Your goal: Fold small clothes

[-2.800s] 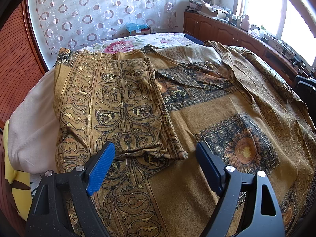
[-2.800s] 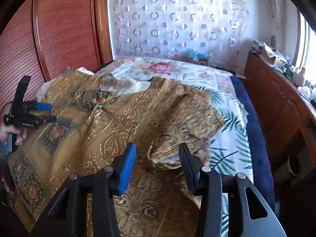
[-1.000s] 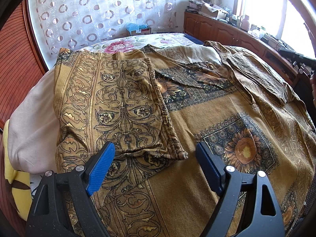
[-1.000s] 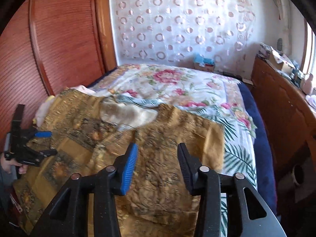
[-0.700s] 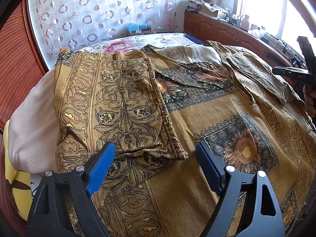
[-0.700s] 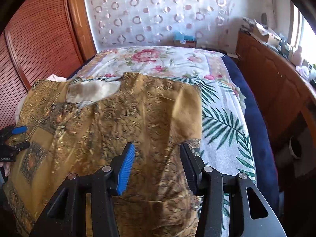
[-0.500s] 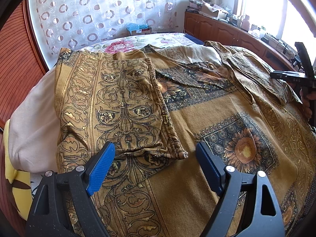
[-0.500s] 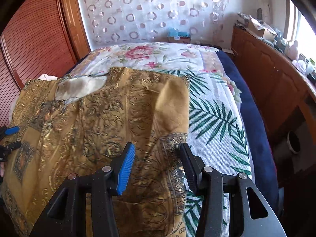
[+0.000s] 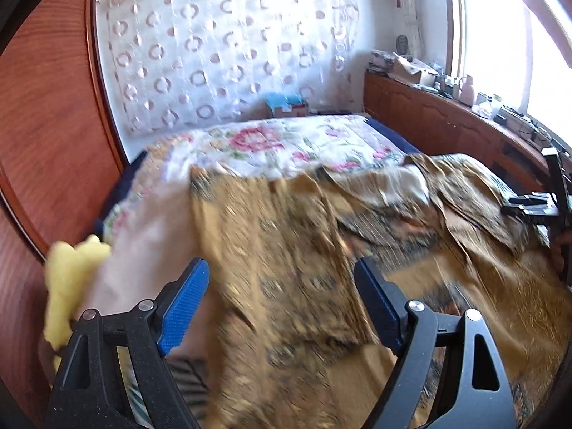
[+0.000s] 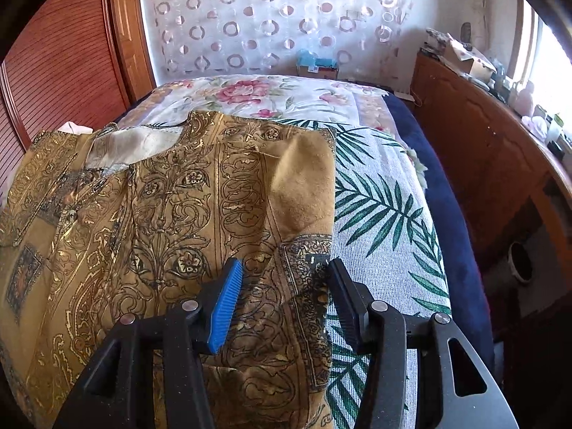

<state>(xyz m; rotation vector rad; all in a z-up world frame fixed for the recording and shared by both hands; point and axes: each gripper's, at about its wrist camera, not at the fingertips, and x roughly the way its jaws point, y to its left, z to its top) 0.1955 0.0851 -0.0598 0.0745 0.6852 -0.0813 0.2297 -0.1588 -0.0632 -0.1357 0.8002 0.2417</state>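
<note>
The gold patterned shirt (image 9: 293, 250), blurred now where it was sharp before, lies across the bed (image 9: 286, 139) beneath the released left gripper (image 9: 282, 304), while the right gripper (image 10: 286, 296), newly widened, straddles its hem, collar toward the headboard.

Open bedspread (image 10: 379, 214) right of the gold shirt (image 10: 171, 207), clear to pass over as far as the wooden cabinet (image 10: 475, 164) hemming that side. Beyond the collar, free flowered cover up to a small box (image 10: 318, 62) against the curtain (image 10: 279, 14). Wardrobe doors (image 9: 46, 136) close on the left
</note>
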